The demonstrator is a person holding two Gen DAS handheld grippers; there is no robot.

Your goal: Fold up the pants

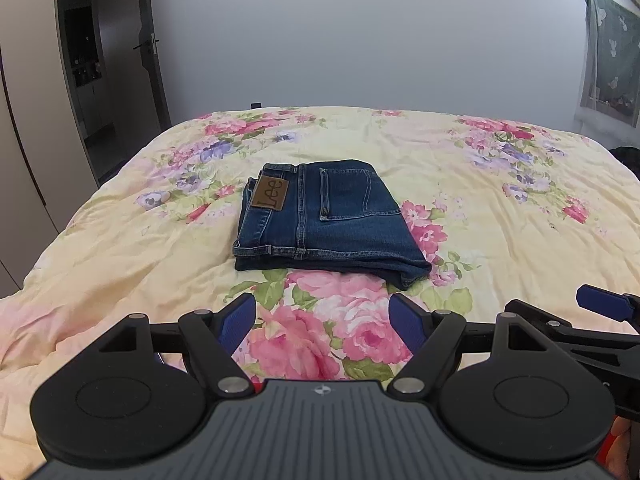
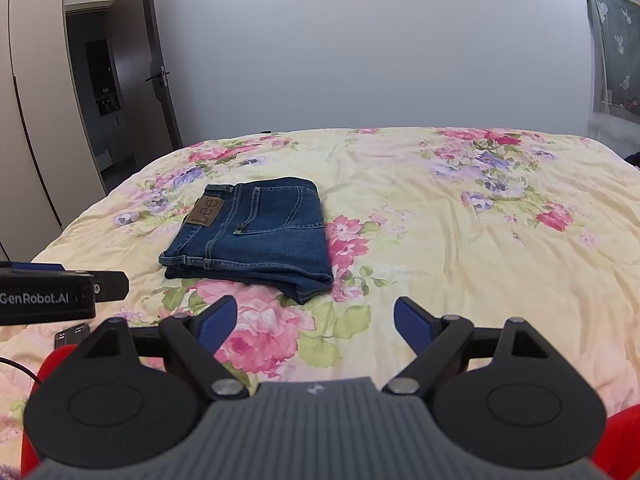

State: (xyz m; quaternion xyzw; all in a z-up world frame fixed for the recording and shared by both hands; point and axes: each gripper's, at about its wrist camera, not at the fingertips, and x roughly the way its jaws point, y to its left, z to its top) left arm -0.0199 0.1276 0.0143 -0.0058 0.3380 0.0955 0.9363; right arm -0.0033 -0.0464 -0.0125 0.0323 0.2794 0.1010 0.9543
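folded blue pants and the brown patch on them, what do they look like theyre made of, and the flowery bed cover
The folded blue pants look like denim: matte, mottled indigo weave with contrast stitched seams. The brown rectangular patch reading "Lee" looks like leather or an imitation; the view cannot settle which. The pale yellow floral bed cover looks like soft, matte printed fabric, probably cotton, with fine wrinkles.

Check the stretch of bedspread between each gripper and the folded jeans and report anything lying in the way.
Nothing visible does. Only bare floral bedspread lies between the open left gripper and the folded jeans, and likewise ahead of the open right gripper. A phone lies off to the side, outside either path.
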